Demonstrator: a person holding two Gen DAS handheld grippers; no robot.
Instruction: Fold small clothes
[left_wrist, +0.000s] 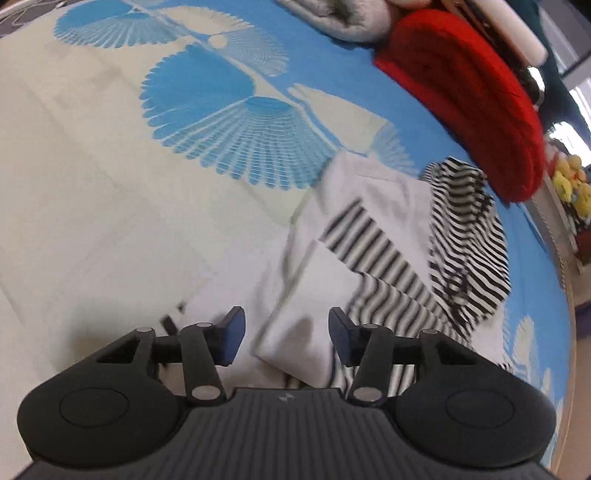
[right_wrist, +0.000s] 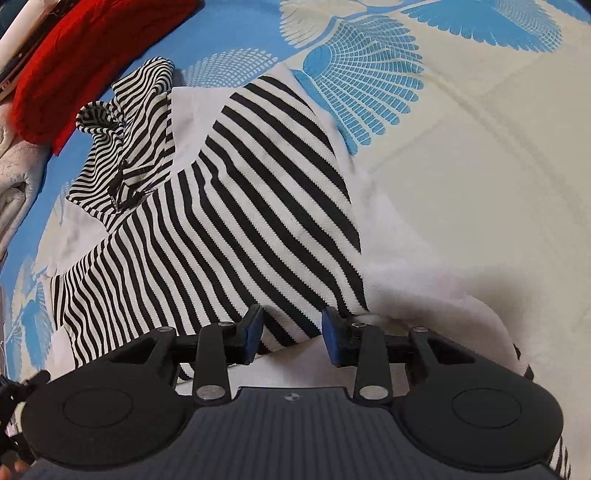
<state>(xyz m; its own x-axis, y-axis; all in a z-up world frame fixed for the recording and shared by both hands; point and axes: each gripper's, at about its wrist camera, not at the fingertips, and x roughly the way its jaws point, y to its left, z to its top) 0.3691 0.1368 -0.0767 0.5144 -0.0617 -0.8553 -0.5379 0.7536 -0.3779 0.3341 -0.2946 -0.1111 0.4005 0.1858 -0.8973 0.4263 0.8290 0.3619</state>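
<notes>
A small black-and-white striped garment with white panels (right_wrist: 229, 206) lies spread on the bed; it also shows in the left wrist view (left_wrist: 399, 258), with its striped hood bunched at the far end (left_wrist: 469, 229). My left gripper (left_wrist: 286, 332) is open just above a white folded edge of the garment (left_wrist: 303, 332). My right gripper (right_wrist: 291, 332) is open, its jaws astride the near striped edge, not closed on it.
The bed sheet is cream and blue with fan patterns (left_wrist: 110, 184). A red folded blanket (left_wrist: 465, 88) and a grey quilt (left_wrist: 343, 18) lie beyond the garment. Yellow plush toys (left_wrist: 570, 184) stand off the bed's edge.
</notes>
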